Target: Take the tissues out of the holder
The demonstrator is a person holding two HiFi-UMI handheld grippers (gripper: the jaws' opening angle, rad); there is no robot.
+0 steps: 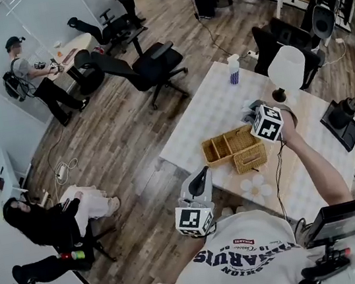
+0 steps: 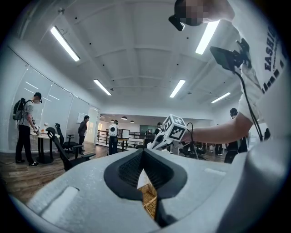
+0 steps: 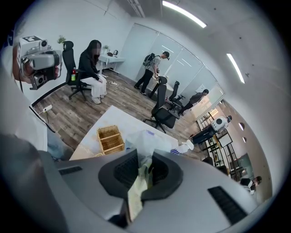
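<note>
Tissues (image 3: pixel 144 138), pinched in the right tongs (image 3: pixel 144 160), hang clear of the wicker holder (image 3: pixel 113 146); left tongs (image 2: pixel 143 153) pressed together.

Tissues (image 1: pixel 251 106) — mostly hidden behind the right hand-held gripper (image 1: pixel 258 117) from overhead

Open-plan office workroom. Below the right gripper (image 3: pixel 145 160) runs a long white rectangular table (image 1: pixel 212 109) on a grey-brown wood-plank floor (image 1: pixel 117 141). Beyond the left gripper (image 2: pixel 143 158) stand black wheeled office chairs (image 1: pixel 145 66), a small pale desk (image 1: pixel 76 50) and tall glass partition walls (image 2: pixel 59 113). Long white ceiling strip lights (image 2: pixel 63 43) hang above it. Left of it sits 1 dark-clothed person (image 1: pixel 37 227); at the desk stands 1 person with a backpack (image 1: pixel 30 74).
</note>
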